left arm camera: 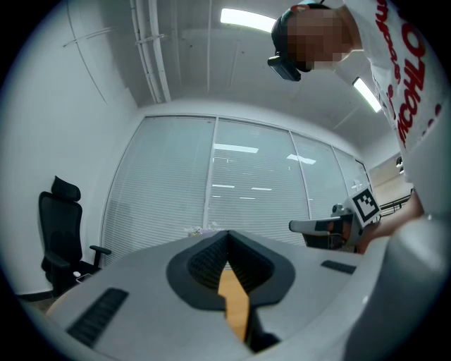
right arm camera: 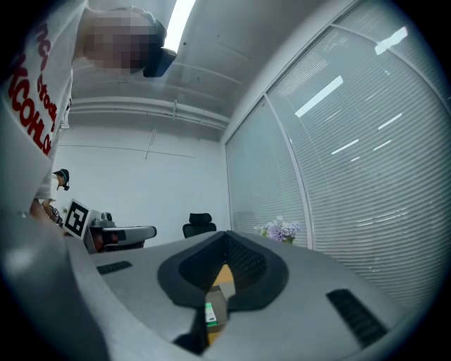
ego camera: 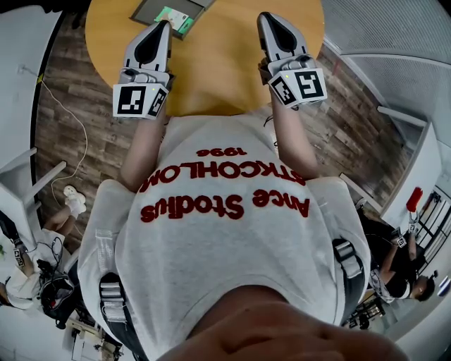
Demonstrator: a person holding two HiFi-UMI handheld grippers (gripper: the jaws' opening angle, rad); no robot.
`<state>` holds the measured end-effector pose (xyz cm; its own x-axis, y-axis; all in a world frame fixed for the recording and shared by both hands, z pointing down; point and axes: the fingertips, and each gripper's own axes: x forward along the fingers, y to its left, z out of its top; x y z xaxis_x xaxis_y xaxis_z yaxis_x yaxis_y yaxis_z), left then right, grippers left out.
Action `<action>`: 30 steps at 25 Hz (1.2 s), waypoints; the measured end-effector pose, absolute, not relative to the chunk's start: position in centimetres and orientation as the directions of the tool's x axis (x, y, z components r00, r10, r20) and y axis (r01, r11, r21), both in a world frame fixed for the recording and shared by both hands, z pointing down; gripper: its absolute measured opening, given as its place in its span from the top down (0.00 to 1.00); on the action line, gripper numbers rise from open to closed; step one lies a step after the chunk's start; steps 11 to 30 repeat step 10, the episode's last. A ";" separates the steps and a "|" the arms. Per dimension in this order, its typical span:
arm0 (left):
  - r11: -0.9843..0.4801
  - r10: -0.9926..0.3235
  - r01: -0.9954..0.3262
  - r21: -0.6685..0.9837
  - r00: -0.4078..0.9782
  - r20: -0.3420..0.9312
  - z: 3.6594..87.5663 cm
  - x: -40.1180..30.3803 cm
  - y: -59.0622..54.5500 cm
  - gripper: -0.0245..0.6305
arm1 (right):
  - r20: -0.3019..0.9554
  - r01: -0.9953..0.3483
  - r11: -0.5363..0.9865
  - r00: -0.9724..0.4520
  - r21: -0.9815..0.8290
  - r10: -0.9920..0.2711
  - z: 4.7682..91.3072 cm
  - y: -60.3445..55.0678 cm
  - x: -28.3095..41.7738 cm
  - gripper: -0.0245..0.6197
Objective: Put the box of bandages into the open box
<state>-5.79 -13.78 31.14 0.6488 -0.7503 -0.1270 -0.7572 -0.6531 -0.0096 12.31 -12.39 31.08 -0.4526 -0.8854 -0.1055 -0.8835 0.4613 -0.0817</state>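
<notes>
L gripper (ego camera: 163, 25) & R gripper (ego camera: 267, 17) hung pinched shut, empty; bandage box (ego camera: 173, 18) at 12 o'clock apparently lay in open box (ego camera: 146, 11), so prob. no placing needed.

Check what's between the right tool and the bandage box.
Only bare tabletop between the right tool and the bandage box; the head view shows it.

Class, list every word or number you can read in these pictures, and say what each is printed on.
"1996": T-shirt, red print, upside down.
"Ance Stodius": same shirt, roughly.
Middle line: creased, ends "HOLM".
Box of bandages: print too small.
Marker cubes on left tool and right tool: patterns, no letters.
</notes>
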 end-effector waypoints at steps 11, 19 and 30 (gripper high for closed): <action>-0.660 -0.744 -0.751 -0.004 0.655 -0.128 31.3 -6.1 -14.1 0.95 | -0.092 -0.882 0.465 -0.458 -0.083 -0.884 31.4 -12.5 11.8 0.95; -0.660 -0.744 -0.751 -0.004 0.655 -0.128 31.3 -6.1 -14.1 0.95 | -0.092 -0.882 0.465 -0.458 -0.083 -0.884 31.4 -12.5 11.8 0.95; -0.660 -0.744 -0.751 -0.004 0.655 -0.128 31.3 -6.1 -14.1 0.95 | -0.092 -0.882 0.465 -0.458 -0.083 -0.884 31.4 -12.5 11.8 0.95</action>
